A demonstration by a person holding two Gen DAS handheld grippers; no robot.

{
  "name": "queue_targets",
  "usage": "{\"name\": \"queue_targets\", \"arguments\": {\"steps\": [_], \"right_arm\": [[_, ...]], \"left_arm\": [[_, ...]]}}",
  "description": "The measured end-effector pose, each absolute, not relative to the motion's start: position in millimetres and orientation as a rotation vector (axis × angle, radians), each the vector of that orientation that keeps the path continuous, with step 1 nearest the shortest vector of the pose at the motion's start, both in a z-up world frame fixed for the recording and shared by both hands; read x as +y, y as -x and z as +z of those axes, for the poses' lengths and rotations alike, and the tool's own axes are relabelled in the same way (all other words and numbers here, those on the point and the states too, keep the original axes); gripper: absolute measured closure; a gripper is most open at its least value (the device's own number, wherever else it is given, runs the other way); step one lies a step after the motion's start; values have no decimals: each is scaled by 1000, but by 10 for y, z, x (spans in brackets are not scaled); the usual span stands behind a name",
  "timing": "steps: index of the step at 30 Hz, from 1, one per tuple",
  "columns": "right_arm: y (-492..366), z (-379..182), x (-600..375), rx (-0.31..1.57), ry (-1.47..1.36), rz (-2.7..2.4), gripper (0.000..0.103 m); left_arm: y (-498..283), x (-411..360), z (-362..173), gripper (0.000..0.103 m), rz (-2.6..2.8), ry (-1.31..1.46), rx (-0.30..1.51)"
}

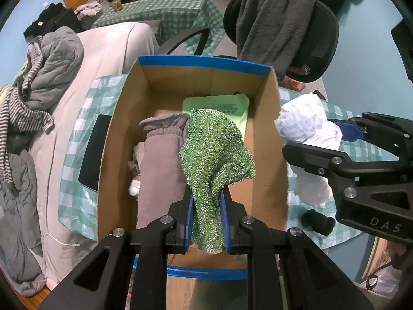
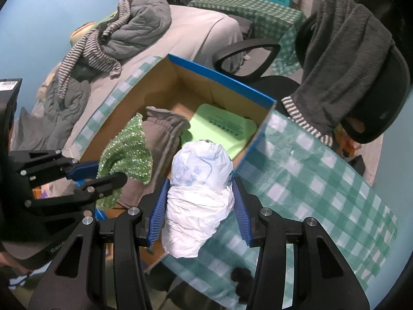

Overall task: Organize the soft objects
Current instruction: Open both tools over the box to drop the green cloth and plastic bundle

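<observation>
An open cardboard box (image 1: 268,118) with blue-taped rims stands on a green checked tablecloth; the right wrist view shows the same box (image 2: 258,134). My left gripper (image 1: 206,196) is shut on a sparkly green cloth (image 1: 216,149), which hangs above the box interior. Inside lie a grey fleece garment (image 1: 160,160) and a light green pouch (image 1: 219,103). My right gripper (image 2: 201,193) is shut on a crumpled white plastic bag bundle (image 2: 198,196), held over the box's near right corner. The left wrist view catches the white bundle (image 1: 307,126) beside the box's right wall.
A black fuzzy item (image 2: 241,276) lies on the checked tablecloth (image 2: 322,180) near the right gripper. A black office chair draped with a dark grey blanket (image 1: 273,18) stands behind the box. A bed (image 1: 108,49) with piled grey clothes is to the left.
</observation>
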State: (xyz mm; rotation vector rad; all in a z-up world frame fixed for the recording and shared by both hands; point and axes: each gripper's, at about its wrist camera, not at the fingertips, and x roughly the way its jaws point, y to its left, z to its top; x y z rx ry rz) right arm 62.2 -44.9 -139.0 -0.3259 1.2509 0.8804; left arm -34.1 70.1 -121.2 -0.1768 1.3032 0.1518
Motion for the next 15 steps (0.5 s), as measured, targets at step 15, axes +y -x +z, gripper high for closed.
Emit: {"name": "queue_targets", "arguments": {"steps": [15], "right_arm": [[-656,-1620,-70,1320,343,916,54]], "left_arm": [[325,987,-1502,84,170,259,1371]]}}
